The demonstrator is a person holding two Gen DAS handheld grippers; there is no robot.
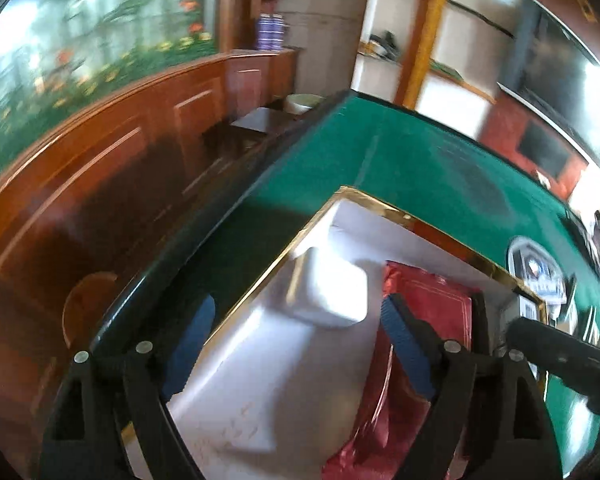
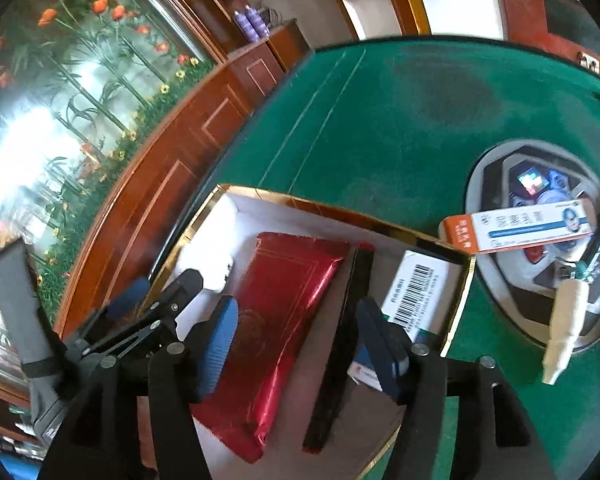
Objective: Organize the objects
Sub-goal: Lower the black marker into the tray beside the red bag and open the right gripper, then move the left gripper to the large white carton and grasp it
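Note:
A gold-rimmed white box (image 2: 332, 204) sits on the green table. It holds a red foil packet (image 2: 284, 304), a slim black box (image 2: 344, 340), a barcoded white carton (image 2: 416, 292) and a white case (image 1: 328, 292). My right gripper (image 2: 296, 344) is open and empty, low over the red packet and black box. My left gripper (image 1: 296, 344) is open and empty over the box's left rim (image 1: 260, 280), near the white case; the red packet (image 1: 420, 320) lies by its right finger. The left gripper also shows in the right wrist view (image 2: 160, 300).
A round tray (image 2: 496, 252) at the right holds small items, an orange-and-white carton (image 2: 520, 228) across its rim and a cream tube (image 2: 564, 320). Wooden cabinets (image 1: 120, 168) run along the left, beyond the table edge (image 1: 236, 208). Green felt (image 2: 400, 120) stretches behind the box.

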